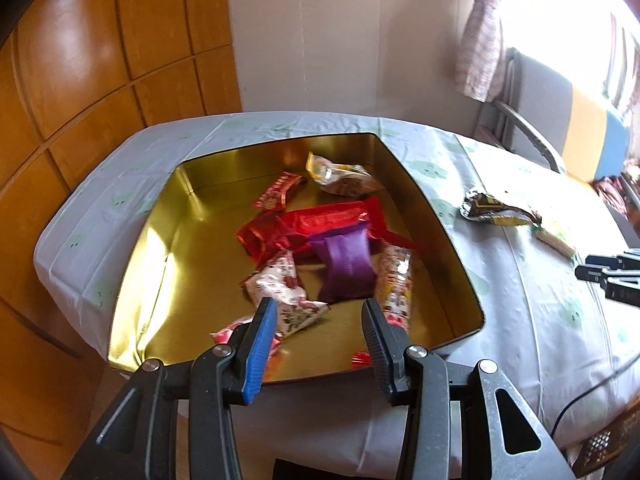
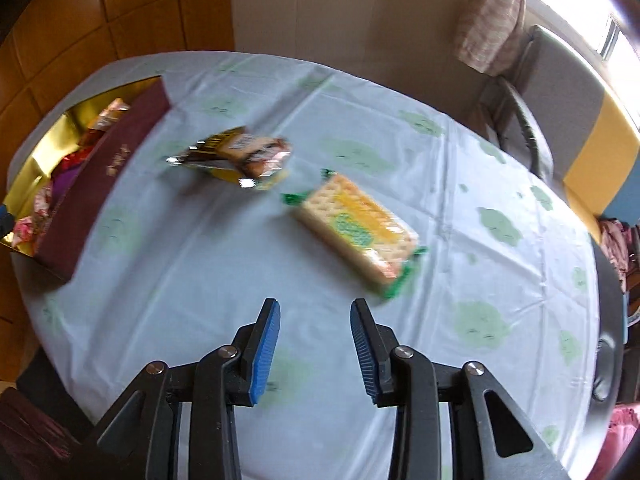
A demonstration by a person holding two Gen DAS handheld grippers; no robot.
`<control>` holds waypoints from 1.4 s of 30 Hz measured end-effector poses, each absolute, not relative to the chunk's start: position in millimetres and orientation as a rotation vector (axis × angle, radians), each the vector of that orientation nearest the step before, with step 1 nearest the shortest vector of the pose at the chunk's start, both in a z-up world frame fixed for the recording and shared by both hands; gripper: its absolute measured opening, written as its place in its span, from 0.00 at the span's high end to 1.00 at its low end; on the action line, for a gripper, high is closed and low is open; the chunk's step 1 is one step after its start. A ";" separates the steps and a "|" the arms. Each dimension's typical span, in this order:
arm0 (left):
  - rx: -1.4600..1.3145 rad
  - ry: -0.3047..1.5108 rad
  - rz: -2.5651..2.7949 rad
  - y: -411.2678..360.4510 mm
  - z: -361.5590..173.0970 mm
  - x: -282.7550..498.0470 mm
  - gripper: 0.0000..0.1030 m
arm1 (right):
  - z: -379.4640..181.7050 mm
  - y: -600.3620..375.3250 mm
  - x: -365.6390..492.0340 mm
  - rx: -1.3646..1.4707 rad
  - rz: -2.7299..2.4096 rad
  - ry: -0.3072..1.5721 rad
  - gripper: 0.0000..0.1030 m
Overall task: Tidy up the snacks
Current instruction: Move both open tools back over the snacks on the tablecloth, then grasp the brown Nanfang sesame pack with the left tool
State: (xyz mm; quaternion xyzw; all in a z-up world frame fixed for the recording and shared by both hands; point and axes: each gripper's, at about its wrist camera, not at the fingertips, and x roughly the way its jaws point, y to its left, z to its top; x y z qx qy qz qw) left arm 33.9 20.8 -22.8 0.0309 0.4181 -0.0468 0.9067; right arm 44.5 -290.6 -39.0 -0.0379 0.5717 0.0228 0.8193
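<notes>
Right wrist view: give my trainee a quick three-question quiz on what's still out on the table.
1. True or false: the right gripper holds a snack.
2. How many snacks lie on the tablecloth outside the tin?
3. Which lies nearer the tin: (a) cracker pack or (b) brown-and-yellow packet?

Key: 1 false, its jaws stand apart with nothing between; 2 two; 3 b.

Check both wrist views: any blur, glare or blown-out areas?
Left wrist: mostly sharp; glare on the gold tin's inner wall, window blown out. Right wrist: motion blur smears the cracker pack and the chocolate snack pack; window corner overexposed.
</notes>
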 end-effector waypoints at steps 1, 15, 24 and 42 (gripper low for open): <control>0.069 0.865 -0.103 18.4 -22.9 34.0 0.57 | -38.8 -296.4 46.1 -0.089 0.043 1.217 0.64; 0.141 0.870 -0.238 -25.9 -17.1 37.4 0.57 | -62.9 -346.6 53.8 0.057 0.011 1.299 0.62; 0.250 0.867 -0.390 -84.1 -6.2 57.2 0.45 | -54.9 -352.7 57.4 0.105 -0.017 1.275 0.62; 0.605 1.015 -0.560 -197.1 -46.6 165.4 0.38 | -39.4 -363.9 60.0 0.176 -0.023 1.224 0.62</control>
